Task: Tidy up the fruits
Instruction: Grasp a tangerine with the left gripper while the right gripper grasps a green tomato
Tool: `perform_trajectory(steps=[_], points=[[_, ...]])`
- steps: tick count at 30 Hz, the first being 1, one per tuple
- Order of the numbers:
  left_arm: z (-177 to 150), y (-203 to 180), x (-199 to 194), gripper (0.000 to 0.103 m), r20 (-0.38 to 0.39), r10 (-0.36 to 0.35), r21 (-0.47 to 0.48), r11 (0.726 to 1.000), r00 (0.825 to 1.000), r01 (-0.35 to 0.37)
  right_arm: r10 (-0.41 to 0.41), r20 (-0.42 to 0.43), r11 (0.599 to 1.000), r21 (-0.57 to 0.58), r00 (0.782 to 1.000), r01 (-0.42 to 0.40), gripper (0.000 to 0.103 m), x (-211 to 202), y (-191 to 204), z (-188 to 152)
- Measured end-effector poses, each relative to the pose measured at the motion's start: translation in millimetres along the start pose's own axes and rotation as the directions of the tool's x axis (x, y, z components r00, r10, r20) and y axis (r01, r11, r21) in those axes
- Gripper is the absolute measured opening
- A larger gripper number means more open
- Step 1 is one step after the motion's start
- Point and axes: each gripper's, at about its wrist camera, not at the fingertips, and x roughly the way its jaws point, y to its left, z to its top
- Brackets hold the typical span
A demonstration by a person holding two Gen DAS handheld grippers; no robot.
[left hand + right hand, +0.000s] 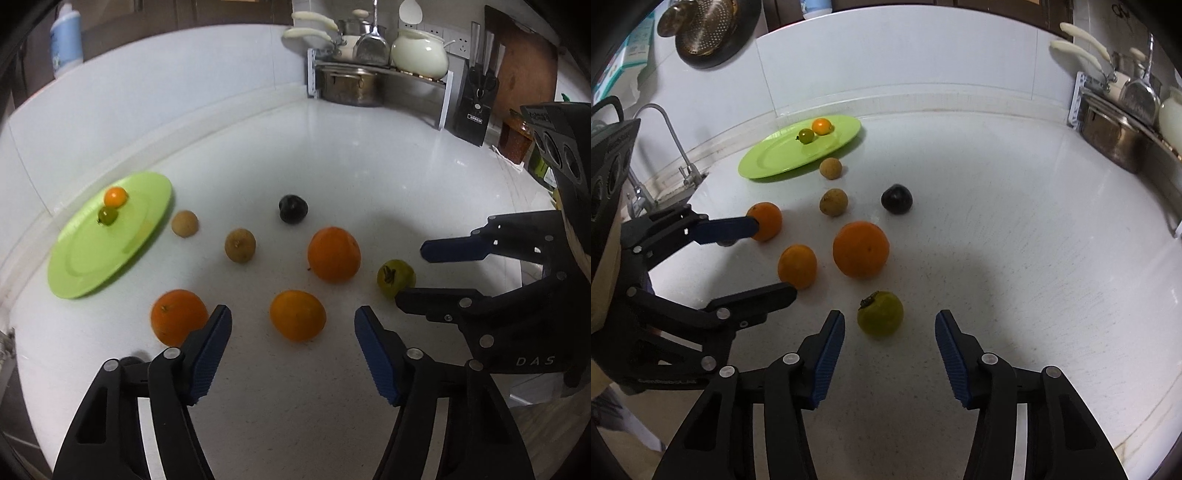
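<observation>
left wrist view: right hand-held gripper [410, 273] marked "das", released; left hand-held gripper [293, 317] released.

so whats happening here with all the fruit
A person is sorting fruit on a white counter with two handheld claws. The green plate already holds two small tomatoes. The left claw is open, lined up on an orange. The right claw is open around a green persimmon, not gripping. Other oranges, two brown fruits and a dark plum wait loose.
</observation>
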Motion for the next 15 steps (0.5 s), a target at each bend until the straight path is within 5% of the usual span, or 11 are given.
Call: perform_trajectory(steps=[15], points=[[5.9, 6.3, 19.7, 0.043, -0.035, -0.075, -0.085, 0.994, 0.997, 0.072, 0.043, -0.033, 0.998, 0.045, 0.999, -0.042, 0.037, 15.7, -2.7, 0.7]])
